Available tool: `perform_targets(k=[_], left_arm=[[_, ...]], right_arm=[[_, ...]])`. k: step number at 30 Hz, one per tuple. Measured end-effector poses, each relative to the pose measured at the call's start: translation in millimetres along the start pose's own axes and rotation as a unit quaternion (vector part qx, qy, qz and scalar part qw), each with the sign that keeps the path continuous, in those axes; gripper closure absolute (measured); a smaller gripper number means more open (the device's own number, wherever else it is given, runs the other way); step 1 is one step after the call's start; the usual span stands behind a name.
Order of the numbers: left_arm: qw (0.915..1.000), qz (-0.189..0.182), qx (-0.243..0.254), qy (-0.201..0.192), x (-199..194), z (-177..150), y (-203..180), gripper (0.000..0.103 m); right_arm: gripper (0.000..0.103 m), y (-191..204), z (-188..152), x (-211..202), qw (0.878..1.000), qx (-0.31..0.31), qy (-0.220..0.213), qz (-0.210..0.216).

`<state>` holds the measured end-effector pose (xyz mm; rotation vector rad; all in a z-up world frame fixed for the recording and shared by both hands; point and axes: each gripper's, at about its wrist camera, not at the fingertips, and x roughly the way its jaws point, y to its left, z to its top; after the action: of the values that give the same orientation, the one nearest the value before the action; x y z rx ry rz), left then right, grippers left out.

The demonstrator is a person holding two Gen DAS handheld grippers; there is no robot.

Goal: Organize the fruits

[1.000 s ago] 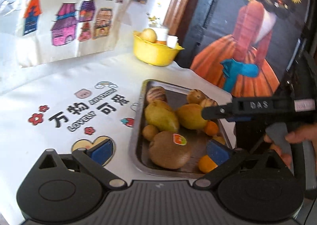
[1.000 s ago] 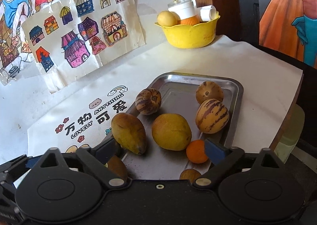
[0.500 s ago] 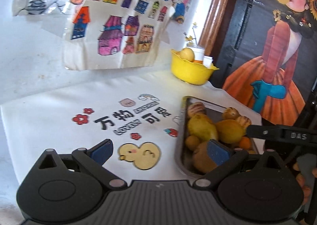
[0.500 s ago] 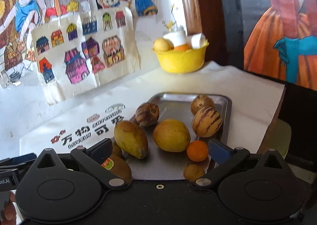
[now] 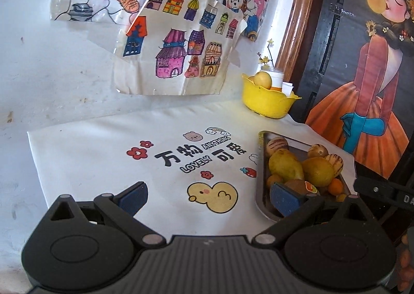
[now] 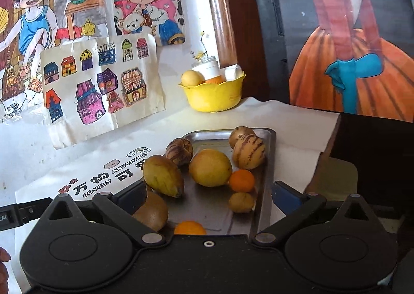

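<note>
A steel tray (image 6: 266,164) holds several fruits: a long mango (image 6: 163,176), a round yellow mango (image 6: 210,167), striped melons (image 6: 249,152), a small orange (image 6: 242,180), a kiwi (image 6: 152,209). In the left wrist view the same tray (image 5: 260,190) lies at the right, with the fruits (image 5: 317,171) piled in it. My left gripper (image 5: 209,196) hangs open over the printed cloth, left of the tray, holding nothing. My right gripper (image 6: 207,195) stands open above the tray's near end, its jaws wide apart and empty.
A yellow bowl (image 6: 214,95) with a round fruit and a white jar stands at the back by the wall. Drawings (image 6: 103,81) hang on the wall. The white printed cloth (image 5: 116,154) covers the table; the table's edge runs right of the tray.
My left gripper has pulled back and swung left, off the tray and over the cloth. My right gripper has drawn back and risen a little. Both stay open.
</note>
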<state>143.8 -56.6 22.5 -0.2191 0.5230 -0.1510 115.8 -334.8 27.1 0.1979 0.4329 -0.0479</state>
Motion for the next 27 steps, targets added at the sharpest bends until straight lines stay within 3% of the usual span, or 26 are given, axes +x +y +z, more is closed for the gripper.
perform_targets(k=[15, 27], left_arm=[[0.9998, 0.002, 0.006, -0.017, -23, -10, 12, 0.000], [0.9996, 0.005, 0.010, -0.025, -37, -20, 21, 0.000]], right_arm=[[0.001, 38, -26, -53, 0.998, -0.016, -0.054, -0.026], [0.001, 60, -37, -72, 0.996, -0.042, -0.076, -0.030]])
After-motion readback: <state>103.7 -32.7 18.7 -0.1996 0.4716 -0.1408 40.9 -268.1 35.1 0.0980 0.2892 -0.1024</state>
